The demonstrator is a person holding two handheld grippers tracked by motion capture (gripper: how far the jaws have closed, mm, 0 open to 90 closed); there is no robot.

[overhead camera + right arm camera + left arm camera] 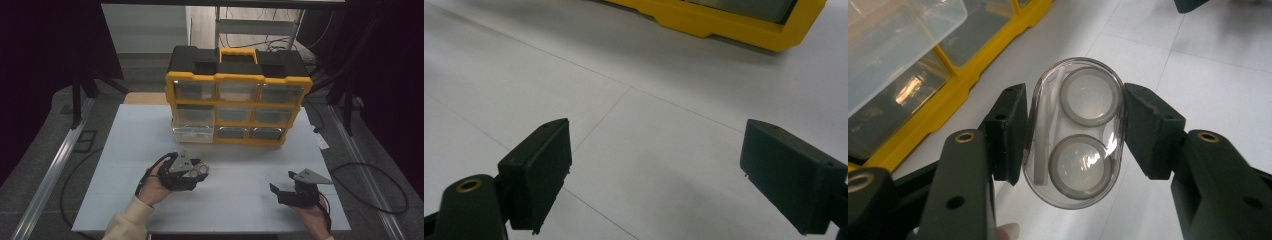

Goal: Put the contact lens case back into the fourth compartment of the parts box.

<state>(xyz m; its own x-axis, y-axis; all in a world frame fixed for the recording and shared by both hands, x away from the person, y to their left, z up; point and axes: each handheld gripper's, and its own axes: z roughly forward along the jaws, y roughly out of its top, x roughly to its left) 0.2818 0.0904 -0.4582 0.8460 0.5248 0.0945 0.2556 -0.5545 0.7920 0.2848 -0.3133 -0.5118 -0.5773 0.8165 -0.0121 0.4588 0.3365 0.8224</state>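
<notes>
Near the surface's front edge, the left gripper [196, 172] pinches a clear case [1075, 131] by its long sides; the right gripper [651, 177] hangs open and empty. The case looks light, rigid and slick: an oval shell holding two round cups. Beyond, the organizer [237, 97] has one drawer [192, 131] out.

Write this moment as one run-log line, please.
left gripper: shut on clear case | right gripper: open, over table | drawer: pulled out of organizer
</notes>
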